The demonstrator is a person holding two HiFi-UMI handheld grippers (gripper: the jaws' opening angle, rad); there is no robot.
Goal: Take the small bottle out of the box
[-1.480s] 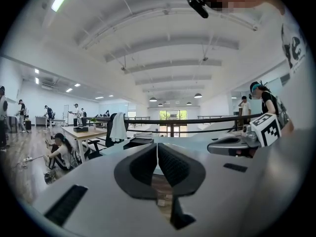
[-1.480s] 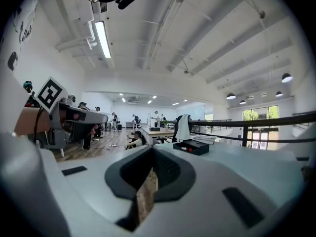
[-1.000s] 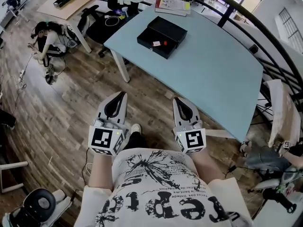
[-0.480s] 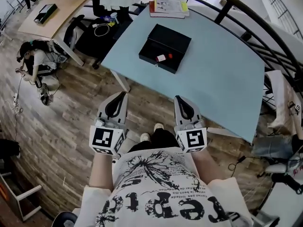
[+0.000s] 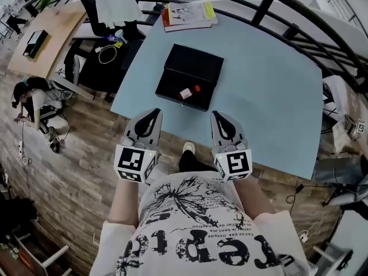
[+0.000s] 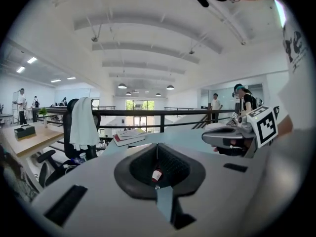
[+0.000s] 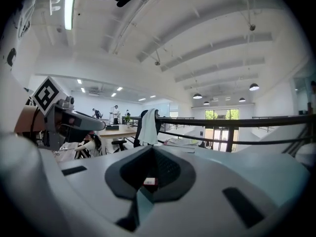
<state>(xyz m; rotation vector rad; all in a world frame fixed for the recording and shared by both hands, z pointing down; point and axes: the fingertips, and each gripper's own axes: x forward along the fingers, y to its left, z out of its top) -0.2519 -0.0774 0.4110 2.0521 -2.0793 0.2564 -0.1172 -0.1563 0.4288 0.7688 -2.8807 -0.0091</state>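
Observation:
A black box (image 5: pixel 192 76) lies open on the light blue table (image 5: pixel 270 96). Inside it lies the small bottle (image 5: pixel 188 92) with a red cap. My left gripper (image 5: pixel 155 112) and right gripper (image 5: pixel 217 115) are held side by side close to my body, at the table's near edge, both pointing toward the box. Both are shut with nothing in them. In the left gripper view the bottle (image 6: pixel 156 175) shows through the hollow behind the closed jaws, far ahead. The right gripper view shows the bottle (image 7: pixel 150 182) the same way.
A stack of books (image 5: pixel 188 15) lies at the table's far edge, with a black railing (image 5: pixel 276 4) behind it. A chair draped with white cloth (image 5: pixel 112 4) stands at the table's far left. A person (image 5: pixel 34 105) sits on the wooden floor at the left.
I have come closer to the table, so the box now lies just ahead of the gripper tips. Both grippers stay shut and side by side.

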